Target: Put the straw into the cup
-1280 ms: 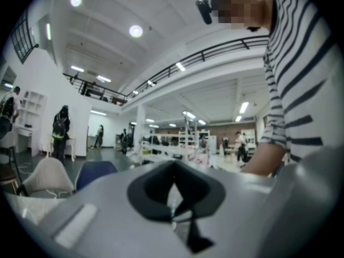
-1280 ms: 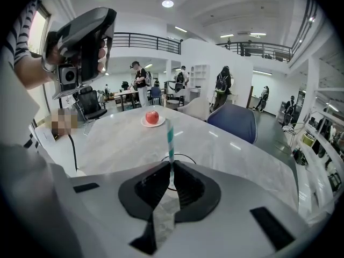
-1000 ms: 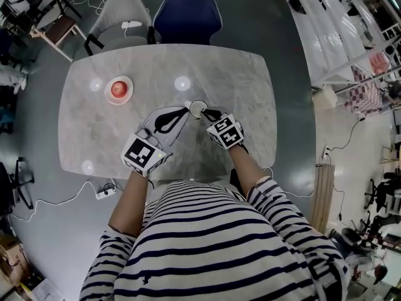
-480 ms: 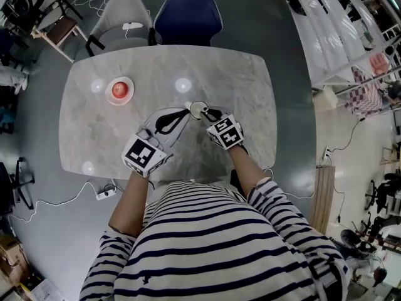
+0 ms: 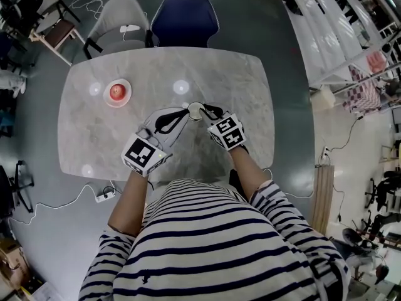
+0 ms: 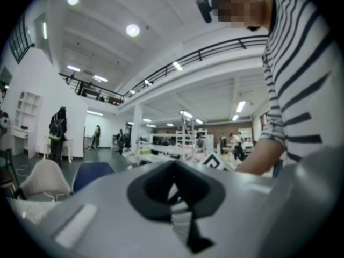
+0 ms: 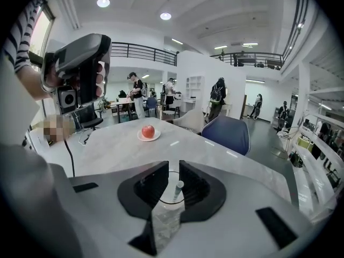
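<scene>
The straw point(image 7: 177, 189) looks to stand inside the cup point(image 7: 164, 219), which the right gripper point(image 7: 173, 169) has clamped in its jaws; beside the cup, the left gripper point(image 6: 174, 183) has its jaws nearly together on nothing I can see, so only a gentle release seems left.

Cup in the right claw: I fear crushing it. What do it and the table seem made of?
Cup: clear plastic probably, since the table shows through; glass possible. Table: glossy grey-veined marble or a look-alike, mirroring ceiling lights.
</scene>
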Demonstrator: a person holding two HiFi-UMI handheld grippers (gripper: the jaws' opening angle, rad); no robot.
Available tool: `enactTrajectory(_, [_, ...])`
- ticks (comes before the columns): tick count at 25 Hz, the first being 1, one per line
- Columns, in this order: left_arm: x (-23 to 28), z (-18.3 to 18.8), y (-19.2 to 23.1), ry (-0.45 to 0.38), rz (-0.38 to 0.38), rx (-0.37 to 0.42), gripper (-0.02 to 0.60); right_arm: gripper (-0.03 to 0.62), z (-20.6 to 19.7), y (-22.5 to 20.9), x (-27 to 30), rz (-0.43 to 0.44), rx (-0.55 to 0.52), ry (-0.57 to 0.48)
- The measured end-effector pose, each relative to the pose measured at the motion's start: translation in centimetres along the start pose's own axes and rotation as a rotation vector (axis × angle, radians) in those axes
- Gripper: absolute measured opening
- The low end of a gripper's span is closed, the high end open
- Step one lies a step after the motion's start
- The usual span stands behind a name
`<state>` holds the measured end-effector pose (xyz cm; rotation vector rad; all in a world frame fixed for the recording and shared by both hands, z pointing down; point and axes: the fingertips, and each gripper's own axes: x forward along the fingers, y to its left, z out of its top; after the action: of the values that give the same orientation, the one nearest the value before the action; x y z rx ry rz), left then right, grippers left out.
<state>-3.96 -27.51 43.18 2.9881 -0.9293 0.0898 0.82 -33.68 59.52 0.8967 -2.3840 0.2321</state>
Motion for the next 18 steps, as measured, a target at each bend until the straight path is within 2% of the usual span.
enactTrajectory(6, [0.1, 0.1, -0.2, -0.003, -0.006, 0.007, 0.008, 0.029, 2.5, -0.5, -1.8, -0.03, -0.033, -0.08])
enactTrajectory(18, [0.3, 0.5, -1.0, -0.014, -0.003, 0.012, 0.008, 0.029, 10.2, 0.5, -9.1, -0.064, -0.105, -0.329])
